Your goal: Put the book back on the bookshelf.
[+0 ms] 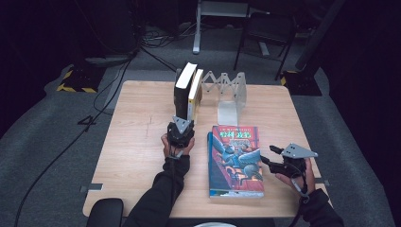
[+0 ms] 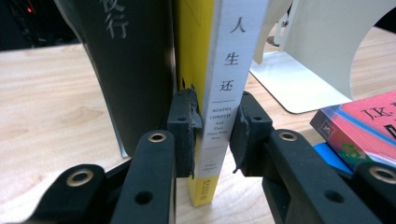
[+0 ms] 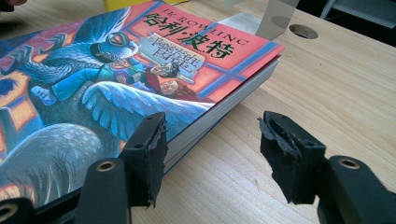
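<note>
Wooden table [image 1: 137,142] under dim light, dark floor and cables beyond. Nearest the person lies a colourful book [image 1: 235,161] flat on its back, the right gripper [image 1: 273,161] resting at its open-page edge with jaws parted and nothing between them; in the right gripper view one pad sits against the page block, likely poised to lift it next. Further in, the left gripper [image 2: 215,135] has its jaws nearly closed on the spine of a thin yellow book [image 2: 224,93], holding it upright so it stands against a black book [image 2: 135,70]. Both lean slightly beside the white bookend [image 1: 230,101], an expanding rack at the far edge, evidently where the books are being shelved.
</note>
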`<state>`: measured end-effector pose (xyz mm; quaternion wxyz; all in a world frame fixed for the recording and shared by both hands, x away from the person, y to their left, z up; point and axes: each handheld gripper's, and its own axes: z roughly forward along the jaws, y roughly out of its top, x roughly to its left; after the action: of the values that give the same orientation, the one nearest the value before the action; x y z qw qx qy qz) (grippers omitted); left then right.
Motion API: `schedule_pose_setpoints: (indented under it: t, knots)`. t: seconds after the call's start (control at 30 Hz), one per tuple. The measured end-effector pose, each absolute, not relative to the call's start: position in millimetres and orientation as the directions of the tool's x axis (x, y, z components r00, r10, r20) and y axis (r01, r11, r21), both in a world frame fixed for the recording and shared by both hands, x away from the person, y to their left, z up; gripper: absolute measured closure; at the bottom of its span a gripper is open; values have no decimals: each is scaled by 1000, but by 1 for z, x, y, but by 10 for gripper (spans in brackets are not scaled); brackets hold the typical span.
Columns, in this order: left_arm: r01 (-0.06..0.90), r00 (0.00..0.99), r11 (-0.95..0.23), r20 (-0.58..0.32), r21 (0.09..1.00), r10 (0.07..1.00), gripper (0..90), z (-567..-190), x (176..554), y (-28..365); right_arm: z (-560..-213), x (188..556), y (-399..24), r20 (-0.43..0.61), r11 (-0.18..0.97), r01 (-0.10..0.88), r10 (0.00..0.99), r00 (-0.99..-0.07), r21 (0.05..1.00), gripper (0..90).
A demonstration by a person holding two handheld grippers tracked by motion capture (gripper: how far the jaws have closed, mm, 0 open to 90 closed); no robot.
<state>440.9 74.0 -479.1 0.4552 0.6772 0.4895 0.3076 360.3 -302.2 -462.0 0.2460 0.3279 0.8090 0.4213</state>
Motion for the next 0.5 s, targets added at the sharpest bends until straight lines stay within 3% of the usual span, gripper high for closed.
schedule_pose_setpoints:
  t: [0.5]
  knots:
    - [392,297,-85,-38,916,954,731,-478,469,69,-463,362,-303,-115,426,330,741,-662,842,412]
